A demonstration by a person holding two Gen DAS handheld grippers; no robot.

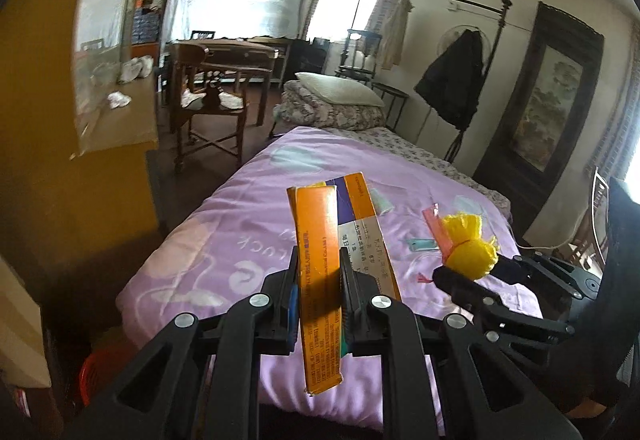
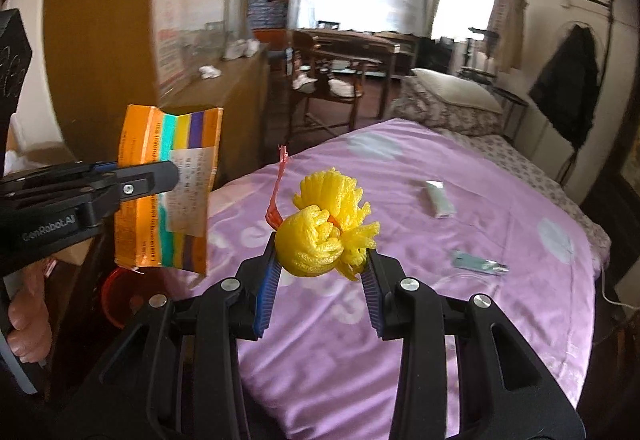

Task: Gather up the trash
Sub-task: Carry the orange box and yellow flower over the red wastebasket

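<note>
trash was partly collected: the flattened orange carton (image 1: 320,268) sat pinched between the fingers of the left gripper (image 1: 319,300), closed tight on it and held up over the near end of the bed (image 1: 192,260). the yellow foam net (image 2: 324,240) with a pink strip (image 2: 276,195) trailing off it was in the right gripper (image 2: 320,280), closed onto it only as far as the bulky wad allowed, also in the air above the purple quilt. so two pieces were in hand but not yet dropped anywhere.

still left on the bed: a silver-grey wrapper (image 2: 439,198) near the middle and a small teal packet (image 2: 478,264) toward the right edge, apart from each other. in the left view a pale scrap (image 1: 380,201) showed just behind the carton, probably that same wrapper.

a red bin-like thing (image 2: 116,296) showed low by the bed's near corner, mostly cut off behind the carton and gripper, so i could not tell if it was the trash can. carton print too blurred to read. floor beside the bed was dark and hidden.
</note>
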